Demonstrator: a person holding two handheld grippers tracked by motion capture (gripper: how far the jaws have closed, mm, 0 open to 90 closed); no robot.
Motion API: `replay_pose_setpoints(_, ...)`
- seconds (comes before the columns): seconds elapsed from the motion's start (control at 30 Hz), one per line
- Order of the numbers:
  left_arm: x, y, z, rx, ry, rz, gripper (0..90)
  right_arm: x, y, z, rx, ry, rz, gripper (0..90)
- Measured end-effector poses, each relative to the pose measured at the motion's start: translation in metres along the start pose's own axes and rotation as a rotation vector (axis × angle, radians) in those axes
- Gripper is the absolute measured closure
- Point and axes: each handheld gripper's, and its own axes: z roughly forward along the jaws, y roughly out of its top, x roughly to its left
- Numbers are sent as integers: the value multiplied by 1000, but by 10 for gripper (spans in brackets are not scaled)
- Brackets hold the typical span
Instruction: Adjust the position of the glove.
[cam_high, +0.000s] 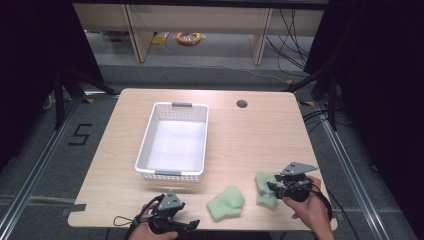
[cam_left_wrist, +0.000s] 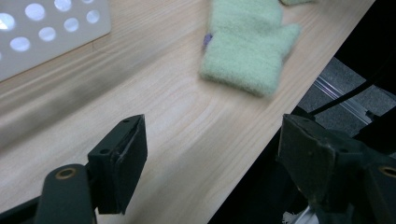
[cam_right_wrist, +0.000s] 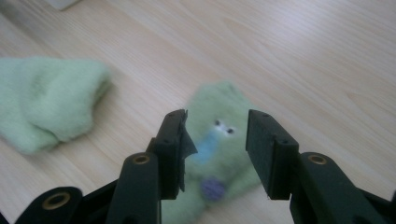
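Your surface (cam_high: 250, 135) is evenly lit from above, the surroundings dark. Between your right jaws the green sock (cam_right_wrist: 219, 154) is blurred; the basket (cam_left_wrist: 51, 32) beyond your left jaws smears too.

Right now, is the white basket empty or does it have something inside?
Empty. In the high view the basket shows a bare white floor; both green socks lie on the table.
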Motion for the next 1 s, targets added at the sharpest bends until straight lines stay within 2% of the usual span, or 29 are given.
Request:
replay_pose_setpoints(0.03, 0, 1, 1, -4, 1, 1, 235, -4, -2, 1, -1, 2, -22, 588)
replay_pose_setpoints(0.1, 0, 2, 2, 6, 7, 7, 235, -8, -3, 1, 5, -3, -14, 585)
replay_pose_setpoints(0.13, -2, 3, 3, -4, 1, -14, 235, -7, -4, 1, 21, 14, 9, 584)
replay_pose_setpoints(0.17, -1, 4, 2, 6, -2, 12, 235, -10, -4, 3, 19, 18, -12, 584)
replay_pose_setpoints(0.2, -2, 4, 4, -10, -4, -1, 235, -12, -6, 6, 24, 22, -27, 580)
replay_pose_setpoints(0.27, -2, 6, 3, 0, -4, 13, 235, -12, -7, 8, 22, 25, -27, 578)
replay_pose_setpoints(0.3, -3, 6, 6, -11, 10, -11, 235, -11, -8, 12, -6, 18, -18, 578)
replay_pose_setpoints(0.33, -4, 6, 6, -18, -2, -20, 235, -12, -7, 12, 30, 41, -29, 579)
replay_pose_setpoints(0.37, -2, 7, 4, 4, -8, 13, 235, -11, -7, 12, 34, 46, -24, 579)
replay_pose_setpoints(0.4, -2, 8, 5, 1, -9, 13, 235, -11, -7, 12, 34, 46, -24, 579)
replay_pose_setpoints(0.43, -2, 8, 6, 1, -11, 13, 235, -8, -6, 15, 24, 67, -40, 577)
replay_pose_setpoints(0.47, -2, 9, 6, 2, -12, 15, 235, -8, -6, 15, 24, 67, -40, 577)
replay_pose_setpoints(0.5, -3, 9, 7, -10, -11, -2, 235, -10, -6, 19, -14, 82, -88, 577)
replay_pose_setpoints(0.53, -2, 9, 7, 3, -12, 14, 235, -7, -5, 21, 3, 95, -105, 576)
replay_pose_setpoints(0.57, -3, 10, 7, -1, -8, 11, 235, -7, -5, 21, 3, 95, -105, 576)
replay_pose_setpoints(0.63, -3, 10, 8, -7, -8, 5, 235, -7, -4, 26, 46, 102, -121, 567)
replay_pose_setpoints(0.7, -3, 11, 9, -4, -11, 9, 234, -9, -4, 30, 41, 102, -138, 562)
replay_pose_setpoints(0.8, -2, 11, 9, 7, -11, 16, 233, -11, -6, 39, 78, 117, -154, 558)
replay_pose_setpoints(0.83, -2, 10, 10, 9, -11, 15, 234, -14, -9, 44, 63, 141, -155, 571)
replay_pose_setpoints(0.9, -3, 10, 11, 4, -12, 7, 233, -15, -10, 45, 66, 145, -139, 577)
replay_pose_setpoints(0.93, -3, 9, 11, 16, -5, 11, 233, -16, -9, 44, 85, 151, -124, 589)
replay_pose_setpoints(1.0, -4, 9, 11, 4, -13, 3, 233, -16, -10, 45, 74, 146, -114, 596)
